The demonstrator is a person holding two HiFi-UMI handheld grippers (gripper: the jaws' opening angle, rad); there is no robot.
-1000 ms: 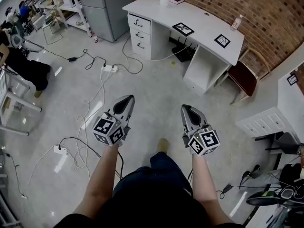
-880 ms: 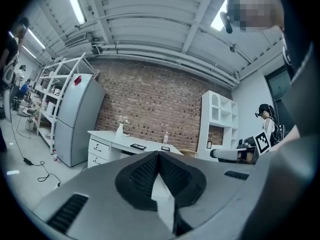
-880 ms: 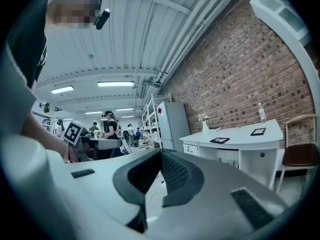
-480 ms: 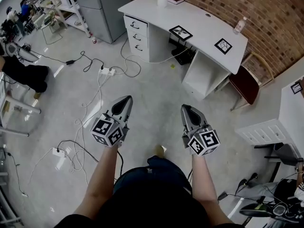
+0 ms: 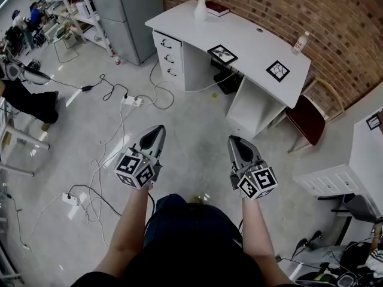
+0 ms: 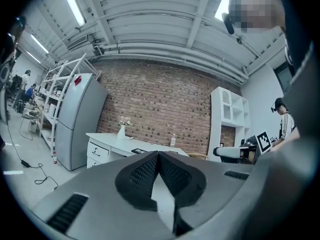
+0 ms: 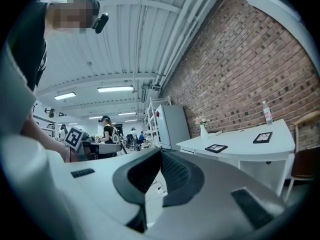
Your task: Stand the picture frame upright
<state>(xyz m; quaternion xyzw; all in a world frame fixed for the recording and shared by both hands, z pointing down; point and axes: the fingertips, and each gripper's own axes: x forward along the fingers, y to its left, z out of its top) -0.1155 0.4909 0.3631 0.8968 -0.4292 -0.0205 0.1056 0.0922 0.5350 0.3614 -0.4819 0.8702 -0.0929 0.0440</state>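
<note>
- Left gripper (image 5: 157, 129) and right gripper (image 5: 234, 140) hung level above the floor (image 5: 197, 118), fingers together, empty.
- The picture frame (image 5: 222, 54) lay flat on the white tabletop (image 5: 251, 40), well ahead, apparently beyond reach.

A desk (image 5: 251, 40) stands against the brick wall (image 5: 335, 17). On it, from left to right: a vase (image 5: 200, 9) with a book (image 5: 217, 8) just beside it, a picture frame (image 5: 222, 54) lying flat, a second picture frame (image 5: 277, 71) lying flat, and a bottle (image 5: 300, 42) behind that, nearer the wall. A chair (image 5: 306, 103) sits right of the desk, a refrigerator (image 5: 134, 11) left of it. Cables (image 5: 114, 82) trail over the floor (image 5: 191, 112) further left. The left gripper (image 5: 158, 129) and right gripper (image 5: 233, 140) hang side by side, well short of the desk.
</note>
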